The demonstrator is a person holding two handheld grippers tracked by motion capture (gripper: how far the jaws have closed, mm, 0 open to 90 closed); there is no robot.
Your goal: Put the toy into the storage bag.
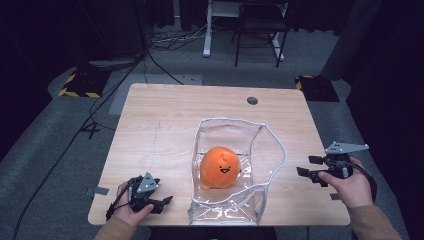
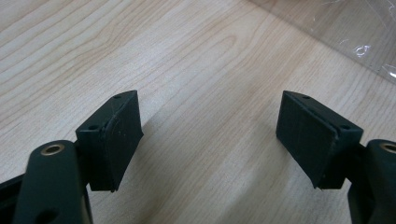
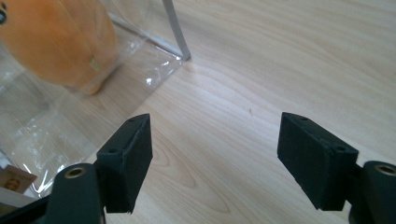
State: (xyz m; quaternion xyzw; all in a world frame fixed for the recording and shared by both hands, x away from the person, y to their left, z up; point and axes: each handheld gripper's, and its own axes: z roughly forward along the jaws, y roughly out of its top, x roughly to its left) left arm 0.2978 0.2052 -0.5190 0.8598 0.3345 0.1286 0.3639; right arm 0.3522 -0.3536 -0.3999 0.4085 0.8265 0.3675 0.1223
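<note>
The left gripper (image 1: 162,200) sits low at the near left corner of the table (image 1: 165,120), held in the person's left hand (image 1: 127,207). Its two black jaws are wide apart and hold nothing. In the left gripper view, the left gripper (image 2: 210,135) has just bare wood between its jaws, and a bit of the clear bag (image 2: 355,32) shows at the top right. The right gripper (image 1: 309,166) is up by the right edge of the table, held in the right hand (image 1: 347,187). Its jaws are wide apart too, with nothing in them, and they point toward the bag. In the right gripper view, the right gripper (image 3: 215,149) is over bare wood, near the bag (image 3: 70,116) but not touching it. The clear bag (image 1: 270,150) stands open in the middle of the table, between the two grippers. Inside it sits an orange soft toy (image 1: 220,167) with a little smiling face. The orange toy (image 3: 56,42) rests on the bottom of the bag.
</note>
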